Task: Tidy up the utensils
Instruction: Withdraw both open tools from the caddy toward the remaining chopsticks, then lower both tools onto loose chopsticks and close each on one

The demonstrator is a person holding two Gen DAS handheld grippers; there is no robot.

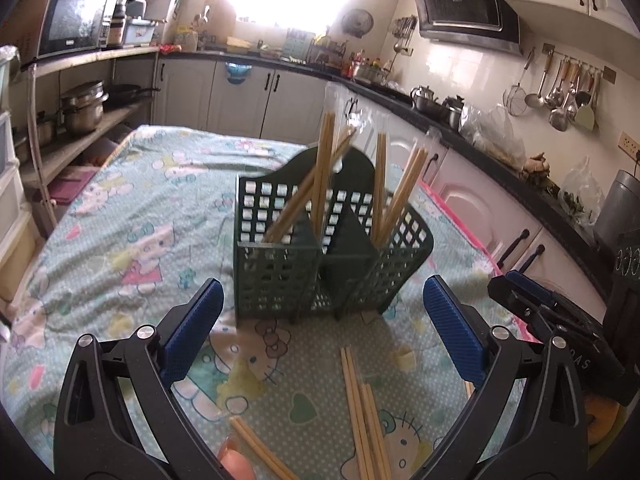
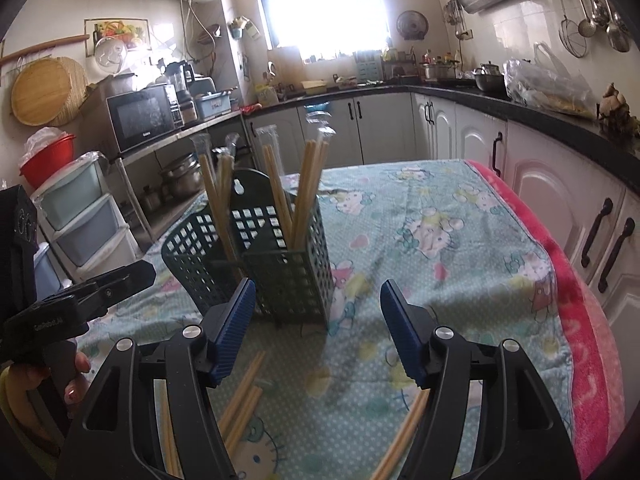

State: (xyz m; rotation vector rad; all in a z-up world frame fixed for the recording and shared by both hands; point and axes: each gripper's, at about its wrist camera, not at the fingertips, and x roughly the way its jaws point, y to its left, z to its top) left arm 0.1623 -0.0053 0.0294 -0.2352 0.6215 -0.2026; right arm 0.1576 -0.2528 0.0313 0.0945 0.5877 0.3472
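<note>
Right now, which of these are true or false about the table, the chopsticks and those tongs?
1. Both tongs, left tongs and right tongs, are open and empty. True.
2. The green holder lies tipped over. False: it stands upright.
3. Loose chopsticks lie on the cartoon cloth. True.
4. The holder contains no chopsticks. False: several upright chopsticks stand in it.

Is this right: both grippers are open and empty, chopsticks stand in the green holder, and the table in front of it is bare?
Not quite. Loose chopsticks lie on the table in front of the holder; the left wrist view shows them. The rest holds: the left gripper and right gripper are open and empty.
</note>
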